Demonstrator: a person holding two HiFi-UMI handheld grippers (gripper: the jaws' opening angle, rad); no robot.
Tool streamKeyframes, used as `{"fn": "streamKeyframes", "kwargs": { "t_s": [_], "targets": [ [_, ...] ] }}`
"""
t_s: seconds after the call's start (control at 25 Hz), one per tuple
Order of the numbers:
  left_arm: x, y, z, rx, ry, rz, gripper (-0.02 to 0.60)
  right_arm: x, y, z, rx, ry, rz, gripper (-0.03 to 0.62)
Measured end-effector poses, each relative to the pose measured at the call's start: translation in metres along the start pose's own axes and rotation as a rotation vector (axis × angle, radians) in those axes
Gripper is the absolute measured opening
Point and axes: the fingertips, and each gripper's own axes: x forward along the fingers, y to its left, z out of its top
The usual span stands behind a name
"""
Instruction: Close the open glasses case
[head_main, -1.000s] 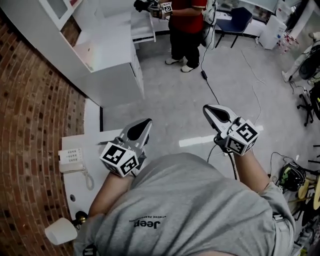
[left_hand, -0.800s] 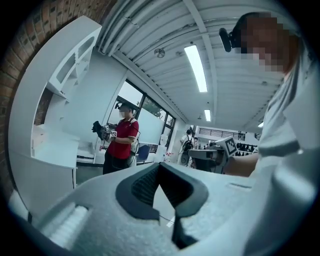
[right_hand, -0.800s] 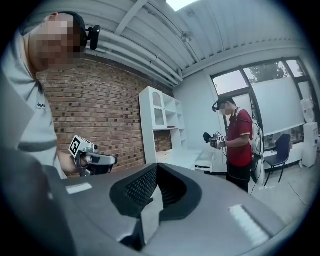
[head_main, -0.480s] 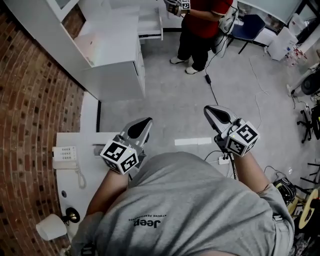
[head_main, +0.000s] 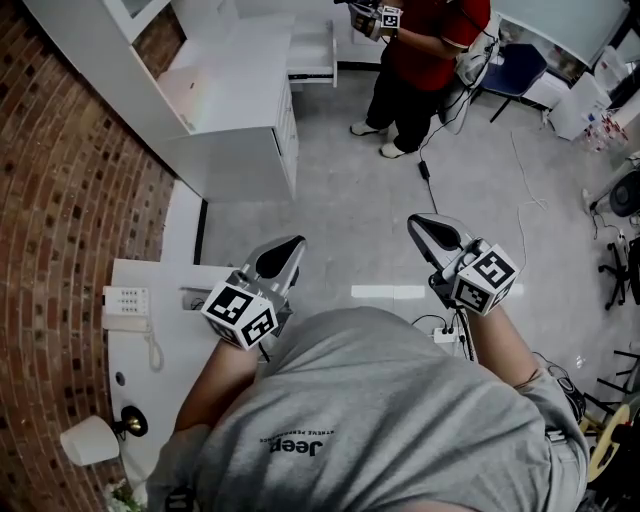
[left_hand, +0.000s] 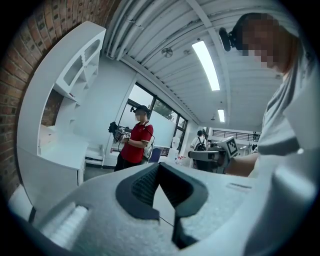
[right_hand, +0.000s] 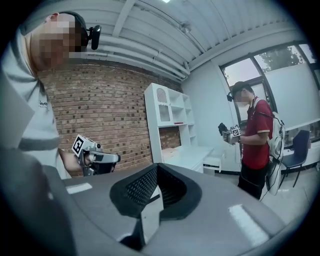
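Note:
No glasses case shows in any view. My left gripper (head_main: 294, 243) is held in front of my body over the grey floor, close to the edge of a white counter (head_main: 185, 350). Its jaws are shut with nothing between them, and the left gripper view (left_hand: 159, 165) shows them meeting at the tips. My right gripper (head_main: 413, 219) is held level beside it, over bare floor. Its jaws are also shut and empty, as the right gripper view (right_hand: 157, 166) shows. Each gripper appears in the other's view.
The counter at the left carries a white telephone (head_main: 125, 305) and a small lamp (head_main: 88, 441). A white desk with shelves (head_main: 235, 110) stands ahead along the brick wall. A person in a red shirt (head_main: 432, 45) stands beyond it holding grippers. A cable and power strip (head_main: 441, 335) lie on the floor.
In the head view the desk and the person in red have slid to the right, and the telephone to the left. Both grippers keep the same shut pose in front of my body.

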Motion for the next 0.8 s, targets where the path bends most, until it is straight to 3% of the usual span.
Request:
{"fn": "streamKeyframes", "kwargs": {
  "t_s": [0.24,0.36,0.48,0.64,0.8],
  "targets": [
    [0.002,-0.006,0.002,0.024,0.006,-0.011,-0.002,-0.002,-0.004,0.002,0.008,0.002,0.0,0.009],
    [-0.001,-0.012,-0.001,0.063,0.026,-0.038,0.151,0.001,0.0,0.005,0.003,0.005,0.01,0.009],
    [-0.01,-0.015,-0.004,0.129,0.05,-0.032,0.216,0.004,0.003,0.006,-0.003,0.01,0.024,0.009],
    [-0.034,-0.002,-0.009,0.188,0.078,0.052,0.236,0.021,0.013,0.005,-0.006,0.024,0.081,0.009],
    [-0.073,0.024,-0.015,0.165,0.084,0.18,0.236,0.051,0.036,0.003,-0.015,0.044,0.161,0.009]
  ]
}}
